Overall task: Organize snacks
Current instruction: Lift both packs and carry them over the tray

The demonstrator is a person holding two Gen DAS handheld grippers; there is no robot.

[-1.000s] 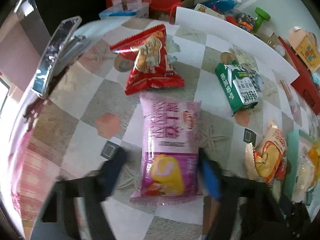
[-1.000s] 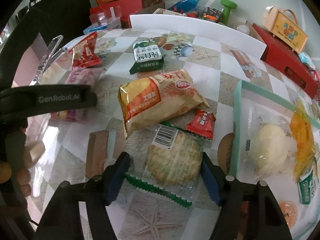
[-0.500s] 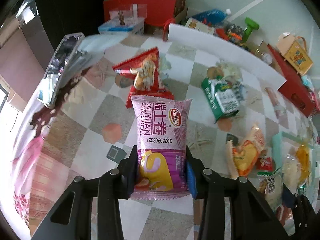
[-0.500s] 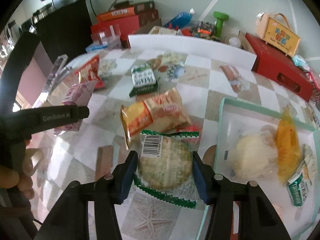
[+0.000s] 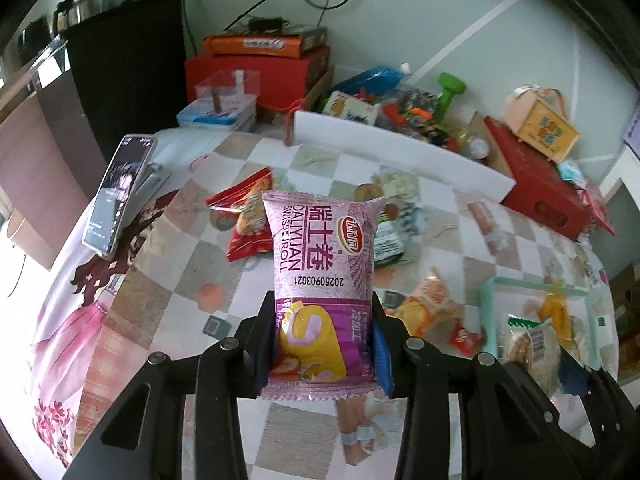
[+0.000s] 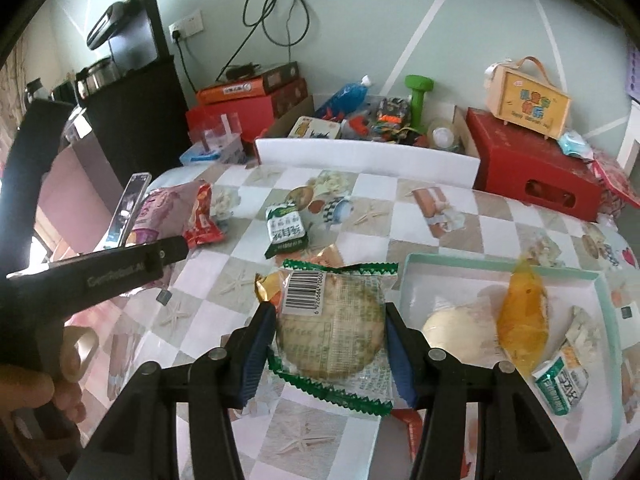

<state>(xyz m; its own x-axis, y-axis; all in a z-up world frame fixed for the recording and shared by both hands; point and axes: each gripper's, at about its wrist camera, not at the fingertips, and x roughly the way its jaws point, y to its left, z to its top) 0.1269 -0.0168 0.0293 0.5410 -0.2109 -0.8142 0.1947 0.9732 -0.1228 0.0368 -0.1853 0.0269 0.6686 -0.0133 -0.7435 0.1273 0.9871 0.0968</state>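
My left gripper [image 5: 324,344] is shut on a purple Swiss roll packet [image 5: 322,264] and holds it upright above the table. My right gripper [image 6: 330,344] is shut on a clear round-cake packet with green zigzag edges [image 6: 332,316], lifted above the table just left of the mint-green tray [image 6: 500,264]. The tray holds a white bun [image 6: 456,330], an orange packet [image 6: 524,308] and a small green-white packet [image 6: 560,380]. A red snack bag [image 5: 248,220], a green packet [image 6: 285,229] and a yellow-orange bag [image 5: 428,300] lie on the table.
A phone [image 5: 120,194] leans on a stand at the table's left edge. A white board [image 6: 368,158] stands along the far edge, with red boxes [image 6: 532,168] and clutter behind. The left gripper's body [image 6: 92,276] shows in the right wrist view.
Both grippers closed on their packets and lifted them off the table. Both views rose and now show more of the room.
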